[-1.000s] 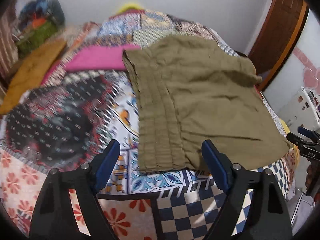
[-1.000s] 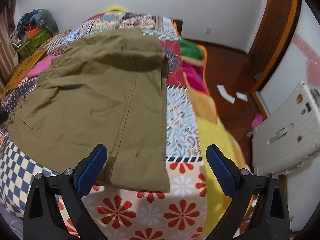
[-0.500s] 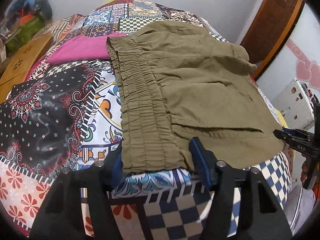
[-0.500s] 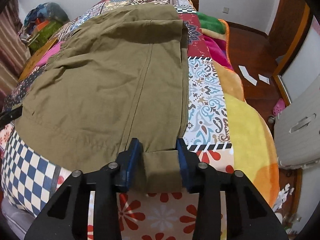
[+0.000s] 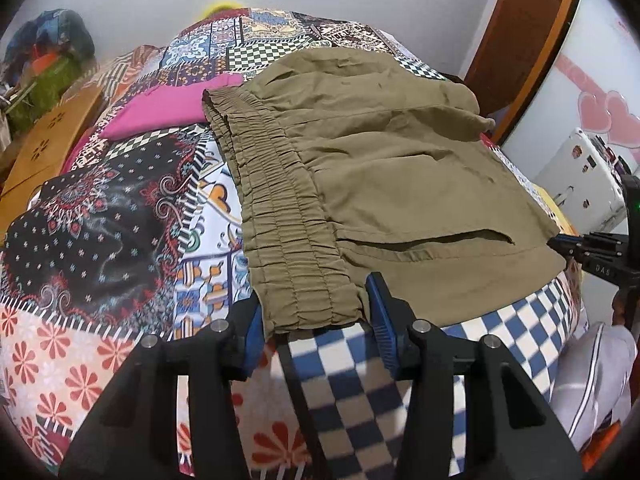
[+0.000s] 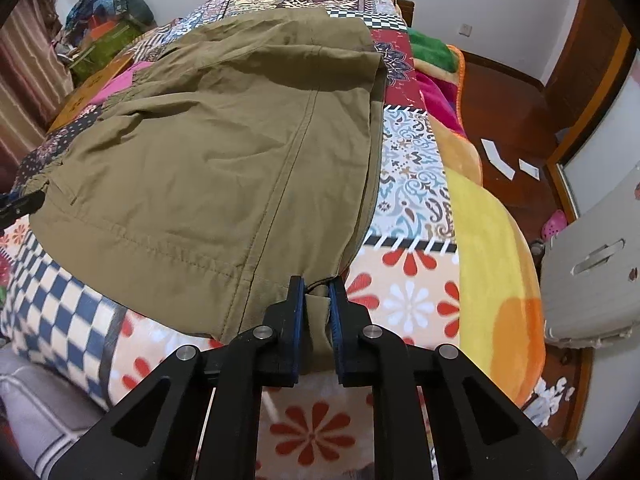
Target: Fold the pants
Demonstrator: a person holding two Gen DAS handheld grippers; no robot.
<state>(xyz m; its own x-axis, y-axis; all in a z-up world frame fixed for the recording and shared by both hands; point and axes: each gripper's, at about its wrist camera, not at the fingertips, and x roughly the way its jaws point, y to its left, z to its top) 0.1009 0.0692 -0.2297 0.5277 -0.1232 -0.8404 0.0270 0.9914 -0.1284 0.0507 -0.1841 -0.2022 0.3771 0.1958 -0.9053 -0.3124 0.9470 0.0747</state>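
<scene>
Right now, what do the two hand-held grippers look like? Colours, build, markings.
Both match: the left hand-held gripper and right hand-held gripper have matte black angular frames with triangular cut-outs, silver round pivot bolts on the linkages, and two flat fingers faced with blue pads, ribbed in the left view. Seen from the left camera, the right one's body bears white lettering reading "DAS" and a small green light. No cables or sleeves are visible.

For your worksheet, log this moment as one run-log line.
stage: gripping | left gripper: closing on elastic waistband of olive cotton pants | right gripper: shut on hem corner | patchwork bedspread beneath
</scene>
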